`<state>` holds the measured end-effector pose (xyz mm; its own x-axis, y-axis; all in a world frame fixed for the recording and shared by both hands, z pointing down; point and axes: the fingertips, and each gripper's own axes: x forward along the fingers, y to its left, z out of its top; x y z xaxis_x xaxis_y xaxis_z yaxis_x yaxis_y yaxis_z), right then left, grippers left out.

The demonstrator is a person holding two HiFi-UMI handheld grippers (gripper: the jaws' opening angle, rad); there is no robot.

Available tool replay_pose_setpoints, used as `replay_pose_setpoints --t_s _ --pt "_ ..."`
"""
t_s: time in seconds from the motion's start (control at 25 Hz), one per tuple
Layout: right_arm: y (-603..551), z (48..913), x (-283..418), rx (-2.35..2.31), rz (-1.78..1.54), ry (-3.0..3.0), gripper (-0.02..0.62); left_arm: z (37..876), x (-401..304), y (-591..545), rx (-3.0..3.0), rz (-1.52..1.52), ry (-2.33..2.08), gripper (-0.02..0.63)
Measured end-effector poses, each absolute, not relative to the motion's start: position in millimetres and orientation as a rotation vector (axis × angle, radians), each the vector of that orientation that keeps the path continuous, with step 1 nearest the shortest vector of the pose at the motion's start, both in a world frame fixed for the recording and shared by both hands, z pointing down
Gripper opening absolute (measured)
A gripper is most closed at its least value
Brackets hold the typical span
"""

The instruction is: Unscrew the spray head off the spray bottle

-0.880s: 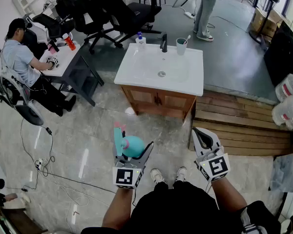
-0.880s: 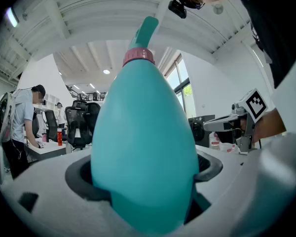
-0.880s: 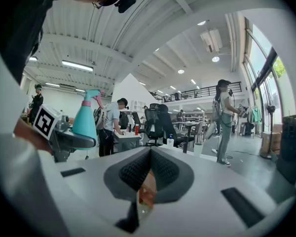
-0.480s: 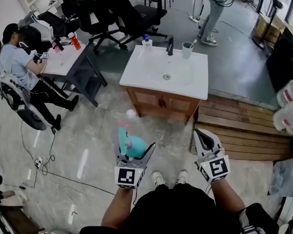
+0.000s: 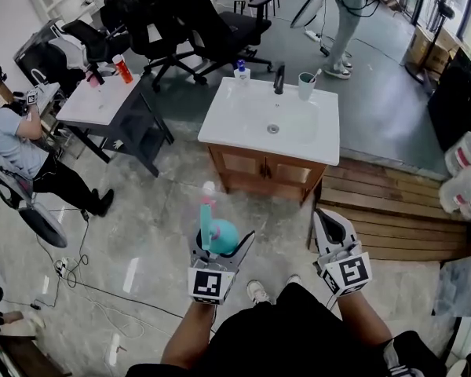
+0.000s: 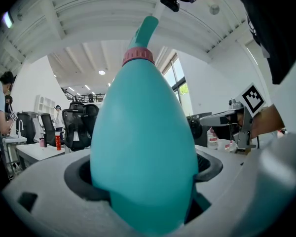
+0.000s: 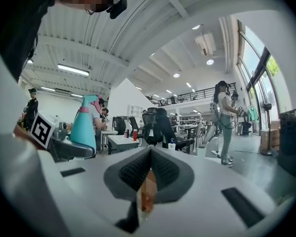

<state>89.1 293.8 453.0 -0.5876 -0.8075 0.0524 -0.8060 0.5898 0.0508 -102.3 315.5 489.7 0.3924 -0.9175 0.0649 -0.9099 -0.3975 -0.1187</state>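
My left gripper point(image 5: 222, 240) is shut on the belly of a teal spray bottle point(image 5: 224, 234). The bottle points up and away from me. Its teal spray head point(image 5: 207, 209) stands on top with a pink collar; in the left gripper view the bottle body point(image 6: 143, 147) fills the space between the jaws, with the pink collar point(image 6: 137, 57) and spray head point(image 6: 147, 27) above. My right gripper point(image 5: 325, 215) hangs to the bottle's right, apart from it, shut with nothing in it. In the right gripper view the right gripper point(image 7: 149, 168) shows closed pads, and the bottle point(image 7: 84, 125) stands off to the left.
Ahead stands a white sink cabinet point(image 5: 251, 132) with faucet, cup and soap bottle. A wooden step platform point(image 5: 392, 210) lies to the right. At the left are a white desk point(image 5: 94, 104), a seated person point(image 5: 16, 144), office chairs and floor cables point(image 5: 71, 269). Another person point(image 5: 347, 14) stands behind.
The bottle in my left gripper has shifted slightly right and now stands more upright. The right gripper stays shut in about the same place. The view has moved relative to the room.
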Motion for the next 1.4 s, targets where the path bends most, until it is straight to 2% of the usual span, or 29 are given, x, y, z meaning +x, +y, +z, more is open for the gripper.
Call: replay_pose_setpoints --t_s 0.4,1.4 --pt "262 458 97 1.439 0.005 -2.733 0.005 489 -99 279 -2.581 -0.215 1.636 0.474" --pt "46 453 137 1.393 0.015 -2.757 0.005 471 -71 64 -2.567 -0.248 1.677 0.474"
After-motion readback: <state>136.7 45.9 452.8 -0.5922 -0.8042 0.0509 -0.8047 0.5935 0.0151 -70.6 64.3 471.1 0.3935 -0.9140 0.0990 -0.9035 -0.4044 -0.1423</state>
